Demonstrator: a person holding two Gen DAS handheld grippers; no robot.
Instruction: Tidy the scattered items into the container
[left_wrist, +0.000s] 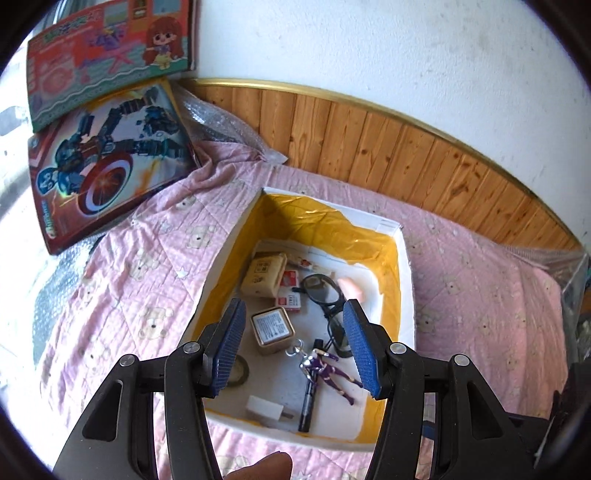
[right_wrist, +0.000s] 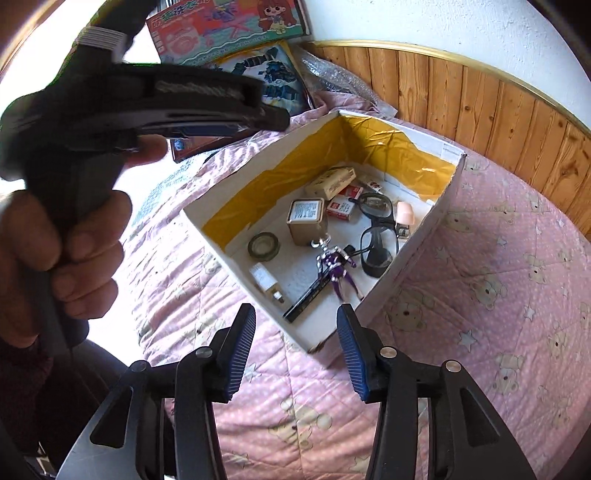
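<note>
Bed w/ pink bear quilt (left_wrist: 122, 273) carries white box (left_wrist: 218, 258), two toy cartons (left_wrist: 110, 155), bubble wrap (left_wrist: 214, 118).

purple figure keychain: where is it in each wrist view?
Left wrist: purple figure lies on the box floor, low centre, between the open left gripper pads.
Right wrist: purple figure mid-frame, above the open right gripper.
Shared landmark: black pen under it.

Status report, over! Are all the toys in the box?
Left gripper open, empty, above box. Right gripper open, empty. Purple figure, glasses inside. Nothing blocking.
</note>
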